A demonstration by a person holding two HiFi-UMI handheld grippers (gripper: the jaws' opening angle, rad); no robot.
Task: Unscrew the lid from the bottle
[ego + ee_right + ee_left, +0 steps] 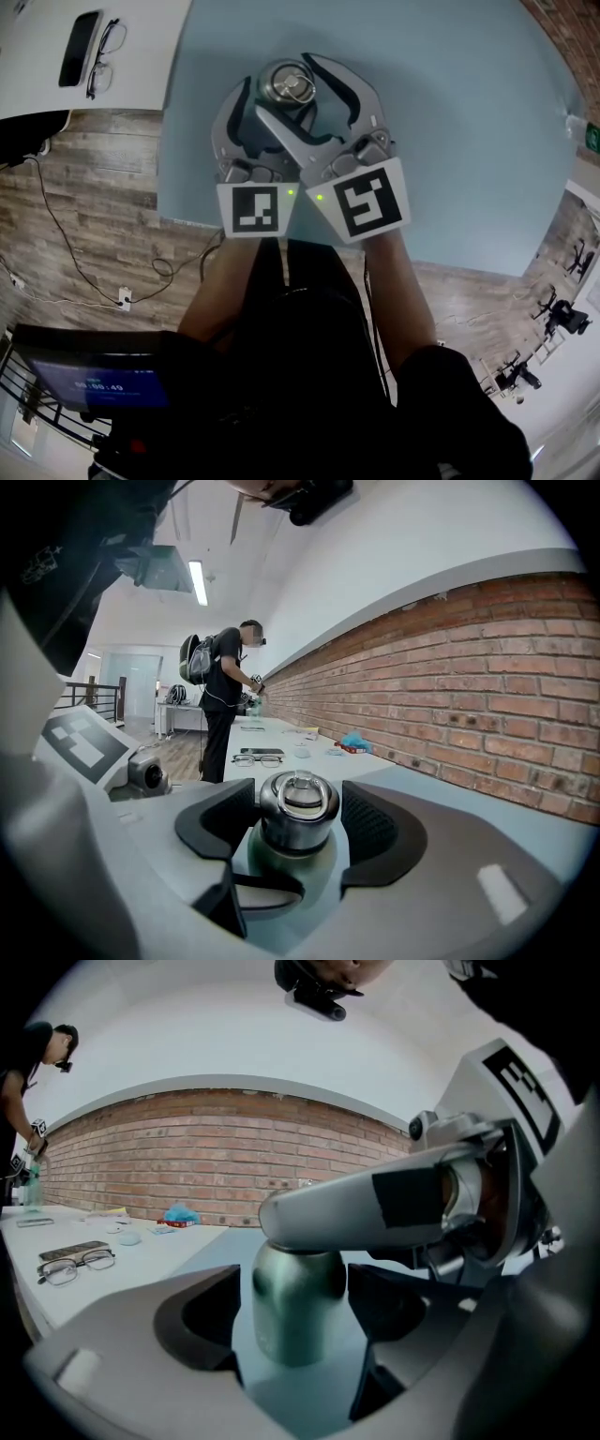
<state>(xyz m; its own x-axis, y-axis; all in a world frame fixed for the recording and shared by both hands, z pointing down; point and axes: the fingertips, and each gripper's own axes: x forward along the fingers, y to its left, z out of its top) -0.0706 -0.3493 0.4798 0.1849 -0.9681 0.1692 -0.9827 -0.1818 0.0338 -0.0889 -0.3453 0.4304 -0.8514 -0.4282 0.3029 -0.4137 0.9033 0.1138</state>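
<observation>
A green metal bottle [296, 1288] with a steel ring-topped lid [287, 84] stands on the pale blue table [450, 141]. Both grippers reach in around it from the near side. My left gripper [291, 1330] is down at the bottle's body, with a narrow gap showing beside its left pad; it is open. Higher up, my right gripper [298, 829] brackets the lid [298, 803], its pads [370, 822] very close to the lid's sides without visibly pressing; it is open. One right-gripper finger [375, 1208] crosses over the bottle's top in the left gripper view and hides the lid there.
A white table to the left carries a phone [79, 47] and glasses [105, 54]. Cables [84, 262] trail over the wooden floor. A person [223, 700] stands at that far table. A brick wall [487, 696] runs behind. A lit screen [103, 384] sits at lower left.
</observation>
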